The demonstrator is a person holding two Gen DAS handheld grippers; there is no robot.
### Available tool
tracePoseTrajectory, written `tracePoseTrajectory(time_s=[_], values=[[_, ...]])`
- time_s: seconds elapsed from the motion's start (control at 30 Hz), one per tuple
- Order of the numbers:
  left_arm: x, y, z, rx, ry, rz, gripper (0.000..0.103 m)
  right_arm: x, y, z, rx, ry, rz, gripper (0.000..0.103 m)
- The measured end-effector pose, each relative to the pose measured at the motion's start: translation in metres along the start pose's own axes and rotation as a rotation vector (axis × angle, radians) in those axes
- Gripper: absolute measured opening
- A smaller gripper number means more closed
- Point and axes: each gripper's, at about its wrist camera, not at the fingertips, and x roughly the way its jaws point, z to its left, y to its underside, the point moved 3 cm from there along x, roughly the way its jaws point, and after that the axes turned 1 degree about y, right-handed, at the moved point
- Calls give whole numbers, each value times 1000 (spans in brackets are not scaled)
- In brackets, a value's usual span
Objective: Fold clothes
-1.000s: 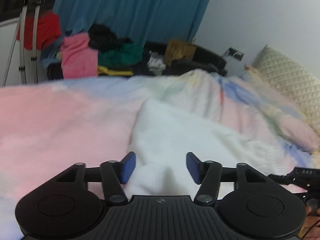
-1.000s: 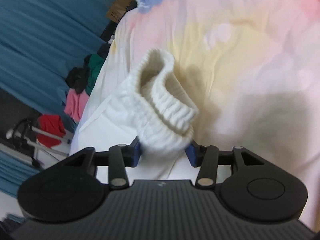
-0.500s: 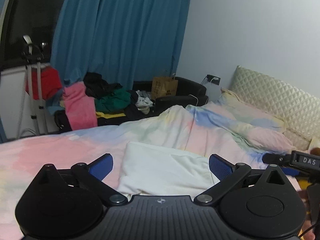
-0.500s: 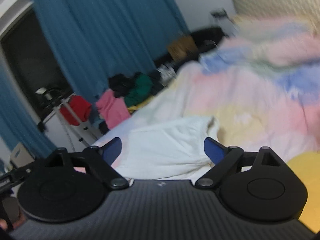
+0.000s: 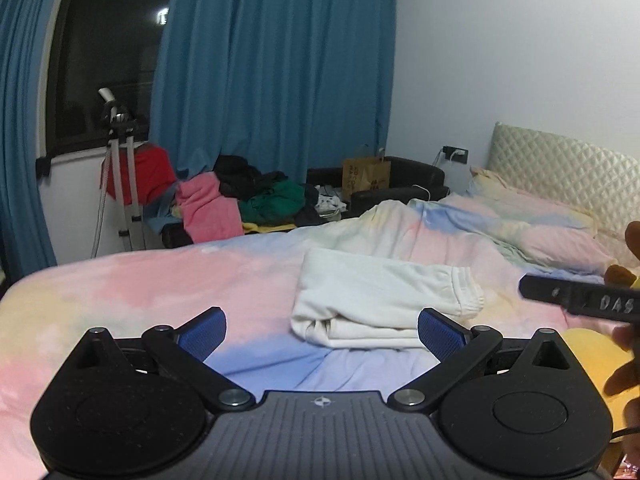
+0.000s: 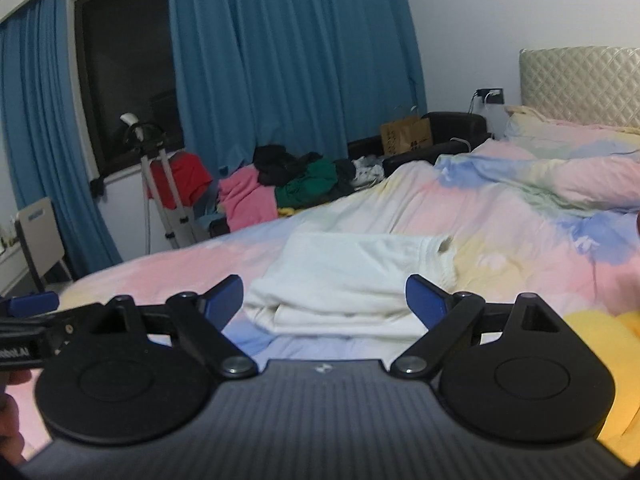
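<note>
Sweatpants (image 5: pixel 376 300) — white, already folded into a flat stack — are seen lying on the pastel duvet (image 5: pixel 160 288), ahead of both tools and touched by neither. Left gripper (image 5: pixel 322 330) is spread wide w/ nothing between its blue pads; right gripper (image 6: pixel 324 300) likewise stands wide open and empty. Long axis of the stack runs left-right across both views, ribbed cuffs at the right end, folded layers facing the cameras. Stack sits right of centre for the left tool, roughly centred for the right — so right is judged better lined up. Unfolded clothes pile (image 5: pixel 256 200) beyond the bed's far edge is probably next, well apart.
</note>
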Motion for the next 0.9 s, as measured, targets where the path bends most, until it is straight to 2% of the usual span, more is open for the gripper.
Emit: tracePoseTrajectory(time_s=[0.23,0.37,0.7,0.9], values=[[-10,23,11,34,-83,-59,103,1,33,20,-52,27,-20,90],[-14,27,13,32,-80,-74,103,4,50,26,-62,49,3,90],[-13,33,23,1,-60,-53,103,1,61,34,-104,137,-28,90],[-8,36,25,13,-81,-36,103,3,62,41,-147,145,-21,90]])
